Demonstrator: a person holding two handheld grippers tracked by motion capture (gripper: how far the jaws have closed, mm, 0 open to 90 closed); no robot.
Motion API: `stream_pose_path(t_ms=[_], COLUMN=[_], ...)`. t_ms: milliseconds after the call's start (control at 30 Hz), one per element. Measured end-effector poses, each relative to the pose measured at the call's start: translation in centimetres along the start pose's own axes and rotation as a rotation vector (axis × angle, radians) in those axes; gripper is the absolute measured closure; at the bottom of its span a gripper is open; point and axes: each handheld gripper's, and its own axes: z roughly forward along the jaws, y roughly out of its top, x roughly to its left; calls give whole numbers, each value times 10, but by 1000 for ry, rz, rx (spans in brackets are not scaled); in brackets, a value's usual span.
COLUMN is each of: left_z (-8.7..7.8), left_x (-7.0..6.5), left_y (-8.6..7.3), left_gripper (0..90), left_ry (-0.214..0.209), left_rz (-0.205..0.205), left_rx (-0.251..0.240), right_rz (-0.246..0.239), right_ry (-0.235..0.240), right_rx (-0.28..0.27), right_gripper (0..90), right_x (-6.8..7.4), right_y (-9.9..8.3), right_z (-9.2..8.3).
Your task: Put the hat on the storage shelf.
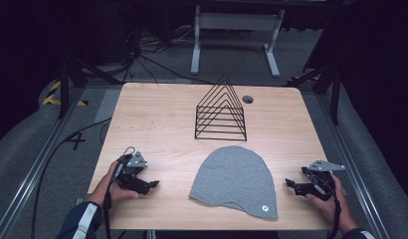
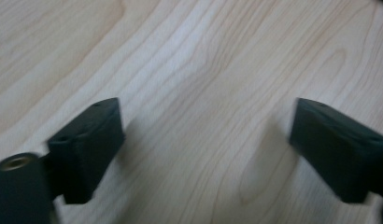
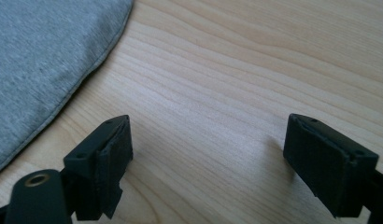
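A grey knit cap [image 1: 235, 180] lies flat on the wooden table [image 1: 157, 119], near the front edge at the middle, with a small round tag at its lower right. Behind it stands a black wire rack [image 1: 221, 110] shaped like nested triangles. My left gripper [image 1: 153, 185] rests low at the front left, pointing right toward the cap, open with only bare wood between its jaws [image 2: 203, 140]. My right gripper [image 1: 288, 183] sits at the front right, pointing left at the cap, open and empty [image 3: 208, 149]. The cap's edge [image 3: 45, 60] lies just beyond its left jaw.
A small round hole [image 1: 248, 99] sits in the table behind the rack. Cables trail over the grey floor at the left. A white table frame [image 1: 237, 30] stands farther back. Bare wood stretches across the table's left half and far right.
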Motion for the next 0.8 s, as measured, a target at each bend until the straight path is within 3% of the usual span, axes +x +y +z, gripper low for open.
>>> stream_pose_path(t_ms=[67,133,300,333,500,633,733,800], left_z=[5,9,23,25,45,62,79,90], left_x=[-1,-4,-12,-15,-29,-36,-42,-44], left_y=[9,16,44,48,80,102,115,119], left_gripper=[172,234,234,238,232,224,220,206], left_ry=[-20,-27,-66,-64,-101,-109,-111,-102], left_rz=[20,37,70,79,111,132,154,160], left_rx=[12,-3,-34,-42,-68,-68,-54,-32], right_rz=[-23,-29,-94,-109,-156,-170,-188,-170], right_ry=[-10,-11,31,60,139,174,149,148], right_rx=[19,11,8,4,12,14,32,49], right_gripper=[218,249,337,342,334,319,293,271], right_x=[0,2,17,22,47,60,67,68], right_y=[6,10,27,33,51,63,70,70], right_z=[1,3,8,10,22,31,38,43])
